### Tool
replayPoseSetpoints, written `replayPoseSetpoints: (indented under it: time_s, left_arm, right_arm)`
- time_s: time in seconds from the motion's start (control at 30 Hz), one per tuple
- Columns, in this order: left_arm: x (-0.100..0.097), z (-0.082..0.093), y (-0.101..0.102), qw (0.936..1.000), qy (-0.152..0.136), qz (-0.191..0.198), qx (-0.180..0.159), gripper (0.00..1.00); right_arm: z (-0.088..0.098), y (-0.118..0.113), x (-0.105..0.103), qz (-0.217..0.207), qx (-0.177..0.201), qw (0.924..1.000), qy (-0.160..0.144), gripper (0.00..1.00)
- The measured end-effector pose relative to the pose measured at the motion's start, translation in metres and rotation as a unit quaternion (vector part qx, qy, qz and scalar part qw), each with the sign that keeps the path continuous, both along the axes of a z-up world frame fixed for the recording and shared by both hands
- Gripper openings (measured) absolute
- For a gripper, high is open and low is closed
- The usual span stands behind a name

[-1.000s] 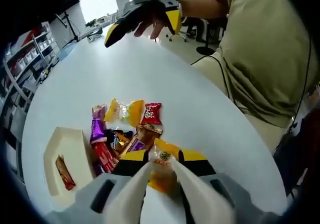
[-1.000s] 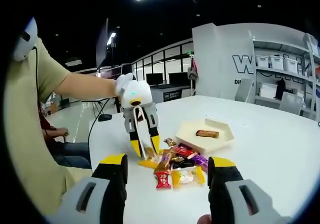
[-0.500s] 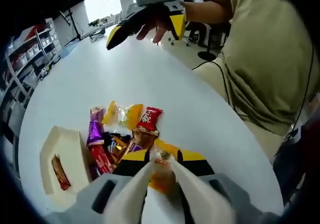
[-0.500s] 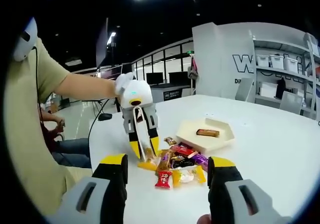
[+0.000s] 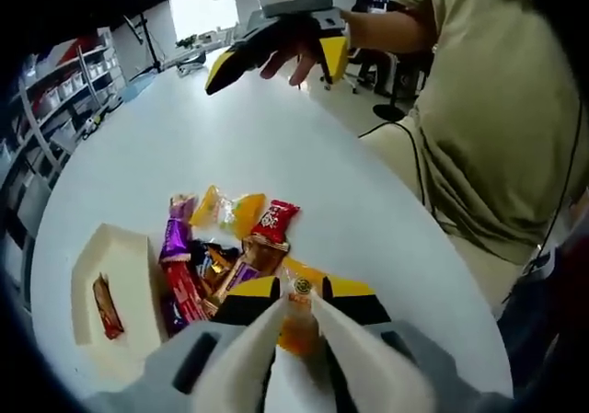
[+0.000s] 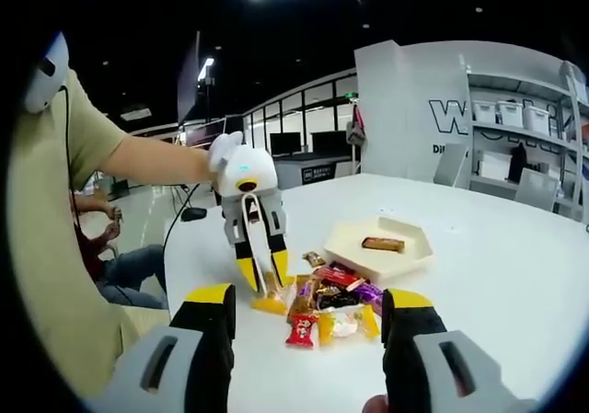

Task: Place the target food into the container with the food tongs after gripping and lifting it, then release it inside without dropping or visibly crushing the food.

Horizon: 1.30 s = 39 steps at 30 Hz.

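One orange candy (image 5: 300, 316) sits clamped between the left gripper's (image 5: 296, 314) jaws at the near side of the pile of sweets (image 6: 324, 301), seemingly just clear of the surface (image 5: 184, 146), ready for the tray (image 5: 129, 266). The right gripper's (image 6: 308, 326) jaws wait wide apart.

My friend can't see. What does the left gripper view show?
The left claw pinches an orange-wrapped candy beside a pile of wrapped sweets on a white table. A white tray holding one bar sits nearby.
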<state>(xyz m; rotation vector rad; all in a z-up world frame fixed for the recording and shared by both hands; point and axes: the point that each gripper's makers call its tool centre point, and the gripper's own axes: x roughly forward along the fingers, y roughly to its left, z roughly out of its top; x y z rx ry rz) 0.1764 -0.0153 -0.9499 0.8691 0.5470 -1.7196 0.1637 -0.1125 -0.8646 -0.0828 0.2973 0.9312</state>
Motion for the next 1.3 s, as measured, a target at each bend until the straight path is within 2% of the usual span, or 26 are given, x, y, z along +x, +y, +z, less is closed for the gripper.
replayPoseSetpoints:
  time_s: [0.27,0.5,0.87,1.3]
  left_arm:
    - [-0.004,0.002,0.003,0.9999,0.008,0.006,0.008,0.16]
    - [-0.004,0.015,0.003,0.9999,0.010,0.013,0.000,0.16]
    - [0.009,0.051,0.002,0.9993,0.003,0.028,-0.025,0.17]
    - [0.037,0.082,-0.001,0.9980,-0.020,0.046,-0.038,0.16]
  right_arm:
    - [0.001,0.001,-0.001,0.001,0.002,1.0000,-0.002,0.62]
    - [0.001,-0.001,-0.002,0.001,0.003,1.0000,-0.002,0.62]
    - [0.004,-0.002,-0.002,-0.002,0.005,1.0000,-0.006,0.63]
    - [0.005,-0.005,-0.004,-0.004,0.006,0.9999,-0.008,0.63]
